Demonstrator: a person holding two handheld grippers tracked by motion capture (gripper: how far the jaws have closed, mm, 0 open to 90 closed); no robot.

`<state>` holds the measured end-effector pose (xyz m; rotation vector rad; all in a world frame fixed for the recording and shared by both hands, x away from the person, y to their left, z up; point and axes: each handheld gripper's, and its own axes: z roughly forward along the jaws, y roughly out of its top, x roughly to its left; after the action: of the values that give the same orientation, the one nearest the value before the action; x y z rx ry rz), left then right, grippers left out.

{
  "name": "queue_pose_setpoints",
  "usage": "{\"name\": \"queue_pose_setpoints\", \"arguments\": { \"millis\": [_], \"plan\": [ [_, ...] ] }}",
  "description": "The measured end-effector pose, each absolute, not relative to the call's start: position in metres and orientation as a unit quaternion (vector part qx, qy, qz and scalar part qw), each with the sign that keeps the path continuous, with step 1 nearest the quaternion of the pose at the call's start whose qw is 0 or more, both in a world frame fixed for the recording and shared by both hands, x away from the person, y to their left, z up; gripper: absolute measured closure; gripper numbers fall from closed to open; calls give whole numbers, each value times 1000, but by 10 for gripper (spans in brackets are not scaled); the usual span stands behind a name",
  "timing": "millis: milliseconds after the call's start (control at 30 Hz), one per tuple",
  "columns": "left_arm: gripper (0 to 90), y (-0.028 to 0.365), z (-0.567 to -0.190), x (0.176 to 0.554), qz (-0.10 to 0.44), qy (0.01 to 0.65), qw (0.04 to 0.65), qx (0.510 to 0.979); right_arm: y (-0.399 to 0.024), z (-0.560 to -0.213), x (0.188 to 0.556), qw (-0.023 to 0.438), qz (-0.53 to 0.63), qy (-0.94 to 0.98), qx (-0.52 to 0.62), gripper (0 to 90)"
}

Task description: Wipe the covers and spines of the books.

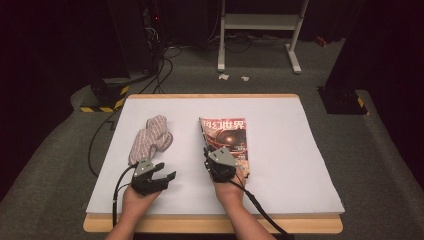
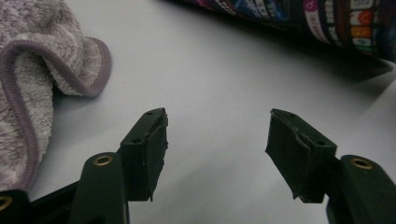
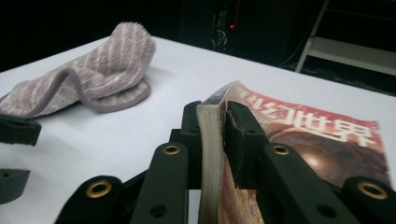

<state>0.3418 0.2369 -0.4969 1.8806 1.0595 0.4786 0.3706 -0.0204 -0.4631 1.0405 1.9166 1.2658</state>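
Observation:
A magazine (image 1: 227, 137) with a dark red cover lies on the white-covered table (image 1: 290, 175), right of the middle. My right gripper (image 1: 207, 152) is at its near left corner. In the right gripper view the jaws (image 3: 212, 116) clamp the magazine's (image 3: 317, 140) pale page edge from both sides, and that edge stands raised off the table. A crumpled pinkish striped towel (image 1: 150, 137) lies to the left. My left gripper (image 1: 167, 170) rests just in front of it, jaws open (image 2: 217, 135) over bare table, with the towel (image 2: 42, 70) to one side.
The table's wooden front edge (image 1: 210, 225) runs under the person's forearms. Beyond the far edge are a white metal stand (image 1: 260, 22), floor cables (image 1: 160, 65) and a black-and-yellow striped base (image 1: 102, 100). The left gripper's jaws (image 3: 14, 130) show at the left of the right gripper view.

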Motion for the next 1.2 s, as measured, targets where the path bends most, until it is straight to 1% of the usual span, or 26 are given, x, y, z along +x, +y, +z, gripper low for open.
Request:
{"name": "queue_pose_setpoints", "arguments": {
  "millis": [33, 100, 167, 200, 233, 300, 333, 367, 433, 733, 1000, 1067, 1133, 1200],
  "plan": [
    [380, 237, -497, 342, 194, 428, 449, 760, -16, -467, 370, 299, 474, 731, 389, 739],
    [379, 237, -497, 342, 194, 428, 449, 760, -14, -469, 370, 296, 473, 734, 387, 724],
    [379, 237, -497, 342, 194, 428, 448, 760, -10, -472, 368, 285, 469, 743, 383, 676],
    [380, 237, -497, 342, 193, 428, 448, 761, -9, -474, 368, 270, 467, 748, 385, 633],
    [380, 237, -497, 342, 193, 428, 448, 761, -9, -474, 368, 270, 467, 748, 385, 633],
    [380, 236, -497, 342, 194, 427, 447, 762, -7, -476, 367, 246, 471, 756, 382, 553],
    [380, 236, -497, 342, 194, 426, 447, 762, -7, -476, 366, 229, 475, 760, 380, 549],
    [381, 236, -497, 342, 195, 427, 446, 762, -5, -476, 365, 221, 482, 760, 376, 529],
    [380, 237, -497, 342, 195, 428, 446, 761, -5, -473, 359, 216, 499, 754, 370, 500],
    [380, 237, -497, 342, 196, 429, 445, 761, -26, -465, 364, 226, 501, 740, 388, 498],
    [383, 236, -496, 341, 195, 428, 443, 763, -44, -471, 367, 232, 487, 739, 403, 495],
    [428, 235, -496, 342, 167, 429, 451, 765, -46, -473, 366, 232, 482, 742, 404, 495],
    [426, 226, -495, 344, 148, 429, 447, 771, -50, -473, 364, 235, 481, 741, 405, 494],
    [403, 211, -496, 348, 125, 430, 429, 785, -56, -472, 361, 238, 481, 739, 407, 494]
  ]
}}
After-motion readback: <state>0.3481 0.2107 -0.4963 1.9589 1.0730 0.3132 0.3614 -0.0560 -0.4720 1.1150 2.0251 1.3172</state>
